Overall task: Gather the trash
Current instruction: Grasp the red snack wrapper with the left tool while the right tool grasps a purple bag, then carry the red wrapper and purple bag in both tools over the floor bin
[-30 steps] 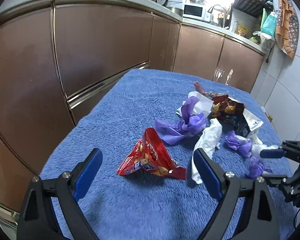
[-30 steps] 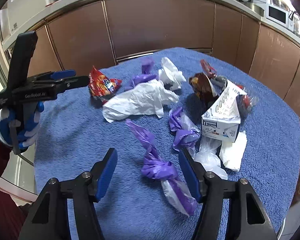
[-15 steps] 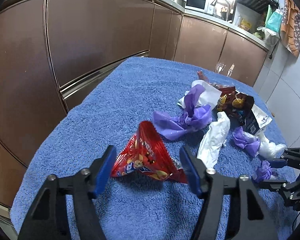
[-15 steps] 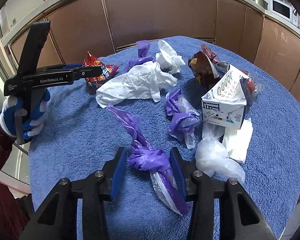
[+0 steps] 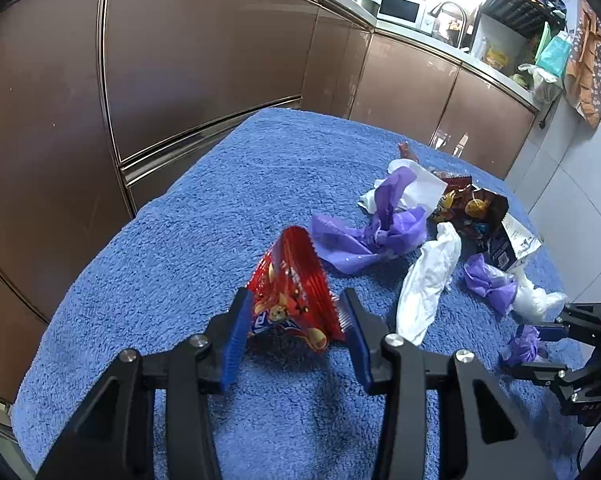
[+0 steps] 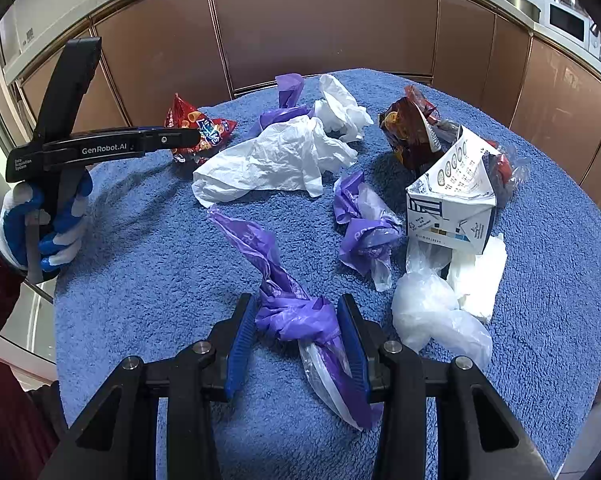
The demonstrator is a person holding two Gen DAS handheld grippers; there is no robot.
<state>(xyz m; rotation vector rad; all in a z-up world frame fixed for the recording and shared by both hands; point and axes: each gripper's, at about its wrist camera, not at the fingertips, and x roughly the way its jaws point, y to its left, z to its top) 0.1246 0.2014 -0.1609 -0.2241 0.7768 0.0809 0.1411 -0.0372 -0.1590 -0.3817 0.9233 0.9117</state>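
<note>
Trash lies scattered on a blue towel-covered table (image 5: 148, 288). My left gripper (image 5: 294, 320) has its blue pads against both sides of a red snack bag (image 5: 290, 292), which stands crumpled between them; the bag also shows in the right wrist view (image 6: 196, 128). My right gripper (image 6: 298, 328) has its pads against a knotted purple plastic bag (image 6: 292, 316) lying on the towel. In the left wrist view the right gripper (image 5: 540, 348) holds that purple knot (image 5: 522, 344).
Other trash: a white plastic bag (image 6: 276, 160), a purple-and-clear bag (image 6: 364, 228), a folded carton (image 6: 452, 200), a dark snack bag (image 6: 412, 132), clear and white wads (image 6: 440, 312). Brown cabinets (image 5: 180, 52) stand behind the table.
Both grippers moved forward and closed from wide open: the left onto the red snack bag, the right onto the knotted purple bag.
</note>
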